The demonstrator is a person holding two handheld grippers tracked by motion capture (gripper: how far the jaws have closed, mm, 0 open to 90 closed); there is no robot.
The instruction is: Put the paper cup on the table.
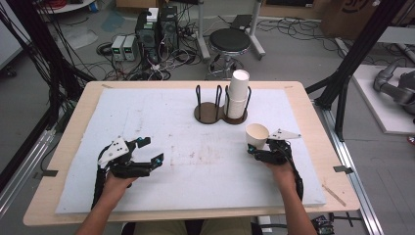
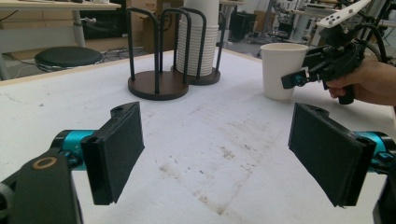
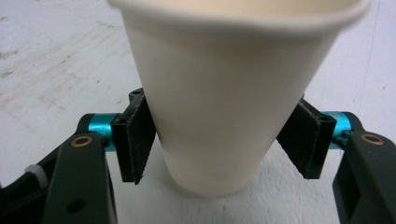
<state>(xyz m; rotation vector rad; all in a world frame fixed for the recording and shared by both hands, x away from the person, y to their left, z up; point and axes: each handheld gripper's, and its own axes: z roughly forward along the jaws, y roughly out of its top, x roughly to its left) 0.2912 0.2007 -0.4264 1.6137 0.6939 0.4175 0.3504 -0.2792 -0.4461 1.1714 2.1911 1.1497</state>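
Observation:
A white paper cup (image 1: 256,134) (image 3: 224,93) stands upright on the white mat, right of centre. My right gripper (image 1: 258,147) (image 3: 219,135) reaches around its lower half from the near side, and both black pads (image 3: 135,135) touch the cup's sides with their upper edges. The left gripper view shows the same cup (image 2: 282,70) far off, with the right hand behind it. My left gripper (image 1: 152,150) (image 2: 215,149) rests open at the near left of the mat, nothing between its wide-set pads.
At the back centre of the mat stands a dark two-ring cup holder (image 1: 208,113) (image 2: 156,86); its right ring holds a tall stack of white cups (image 1: 238,95) (image 2: 198,42). The mat (image 1: 195,161) bears faint brown stains. A stool and cabled equipment stand beyond the table.

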